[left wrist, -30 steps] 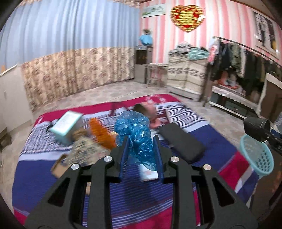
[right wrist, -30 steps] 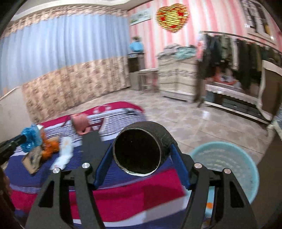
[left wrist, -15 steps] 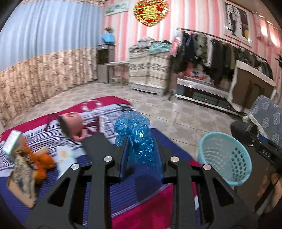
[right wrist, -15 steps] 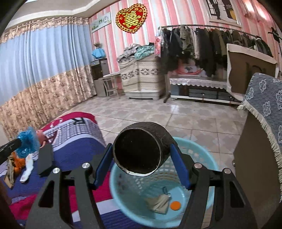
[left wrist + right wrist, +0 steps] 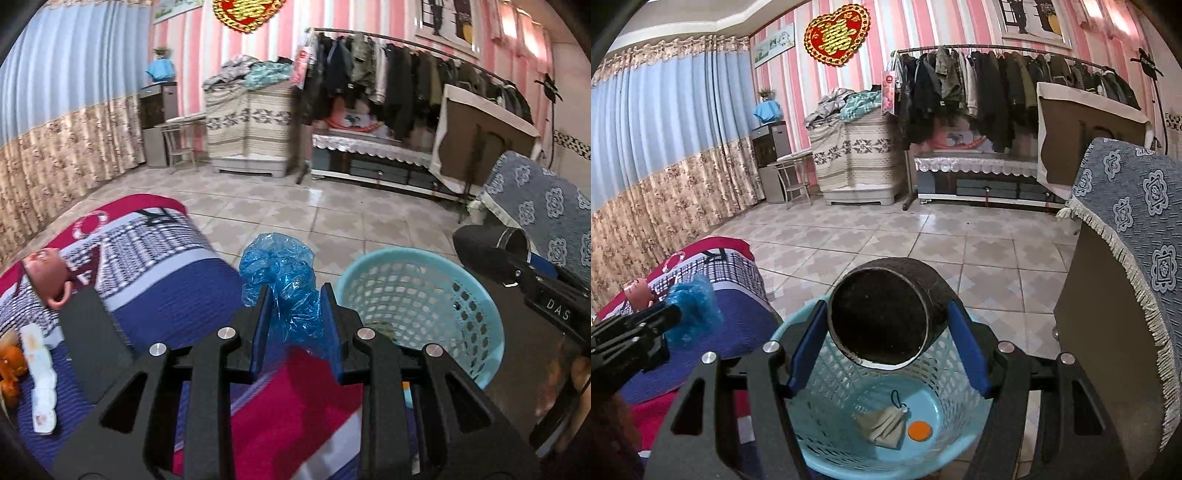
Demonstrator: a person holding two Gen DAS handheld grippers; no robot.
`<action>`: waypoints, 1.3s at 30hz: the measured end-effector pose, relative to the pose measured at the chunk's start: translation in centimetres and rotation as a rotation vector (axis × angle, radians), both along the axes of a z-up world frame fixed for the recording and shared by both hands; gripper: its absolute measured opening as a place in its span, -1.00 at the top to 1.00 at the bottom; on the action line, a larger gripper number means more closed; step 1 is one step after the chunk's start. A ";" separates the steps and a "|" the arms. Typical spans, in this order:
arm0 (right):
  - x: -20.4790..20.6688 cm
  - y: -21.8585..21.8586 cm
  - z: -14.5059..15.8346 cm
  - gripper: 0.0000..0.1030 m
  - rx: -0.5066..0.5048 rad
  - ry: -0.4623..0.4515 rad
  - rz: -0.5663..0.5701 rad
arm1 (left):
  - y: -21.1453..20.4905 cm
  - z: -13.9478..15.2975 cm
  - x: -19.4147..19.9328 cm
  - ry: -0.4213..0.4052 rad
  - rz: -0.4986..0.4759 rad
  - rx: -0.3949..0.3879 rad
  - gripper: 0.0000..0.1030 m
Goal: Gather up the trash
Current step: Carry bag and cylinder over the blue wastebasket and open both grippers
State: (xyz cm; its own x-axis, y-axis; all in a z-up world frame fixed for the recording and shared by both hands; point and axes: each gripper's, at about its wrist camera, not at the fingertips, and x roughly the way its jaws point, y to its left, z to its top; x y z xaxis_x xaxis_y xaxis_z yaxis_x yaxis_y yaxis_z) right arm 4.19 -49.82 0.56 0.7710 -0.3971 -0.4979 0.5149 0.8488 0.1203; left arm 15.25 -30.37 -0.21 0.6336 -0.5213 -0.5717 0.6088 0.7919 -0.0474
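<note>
My left gripper is shut on a crumpled blue plastic bag and holds it above the bed's edge, just left of the light blue laundry-style basket. My right gripper is shut on a black round canister and holds it right above the basket. In the basket lie a small grey pouch and an orange disc. The right gripper with the canister shows at the right of the left wrist view. The left gripper and the bag show at the left of the right wrist view.
The bed with a blue, red and striped cover carries a doll head, a black flat case, a white wrapper and an orange toy. A cloth-covered cabinet stands right of the basket. Tiled floor and a clothes rack lie beyond.
Both grippers have swung right, away from the bed, to the basket. The canister now hangs over the basket's middle. The blue bag has come up beside the basket's left rim.
</note>
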 end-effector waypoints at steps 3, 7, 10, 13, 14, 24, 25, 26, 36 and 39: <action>-0.2 -0.7 -0.3 -0.27 0.009 0.009 -0.020 | -1.4 -0.5 -0.2 0.014 -0.027 0.002 0.50; -0.7 -1.8 -0.8 -0.27 0.036 0.010 -0.045 | -3.4 -1.2 -0.7 0.019 -0.070 0.024 0.50; -1.2 -2.5 -1.0 -0.27 0.048 0.005 -0.060 | -4.7 -1.7 -1.0 0.014 -0.096 0.044 0.50; -1.5 -3.0 -1.2 -0.27 0.064 0.002 -0.069 | -6.3 -2.1 -0.9 0.014 -0.120 0.059 0.50; -1.5 -3.0 -1.3 -0.27 0.065 0.003 -0.071 | -6.6 -2.2 -0.8 0.017 -0.124 0.061 0.50; -1.9 -3.5 -1.6 -0.27 0.078 0.001 -0.085 | -10.1 -2.0 -0.5 0.008 -0.176 0.062 0.33; -1.9 -3.5 -1.6 -0.27 0.076 0.001 -0.085 | -10.0 -2.0 -0.3 0.010 -0.168 0.063 0.12; -1.9 -3.5 -1.6 -0.27 0.076 0.001 -0.085 | -9.9 -1.9 -0.1 0.010 -0.157 0.059 0.00; -1.7 -3.3 -1.6 -0.27 0.070 0.003 -0.077 | -6.2 -0.6 1.7 -0.047 -0.028 0.043 -0.60; -1.1 -2.7 -1.5 -0.27 0.059 0.006 -0.069 | -4.1 -0.3 1.9 -0.052 0.018 0.031 -0.65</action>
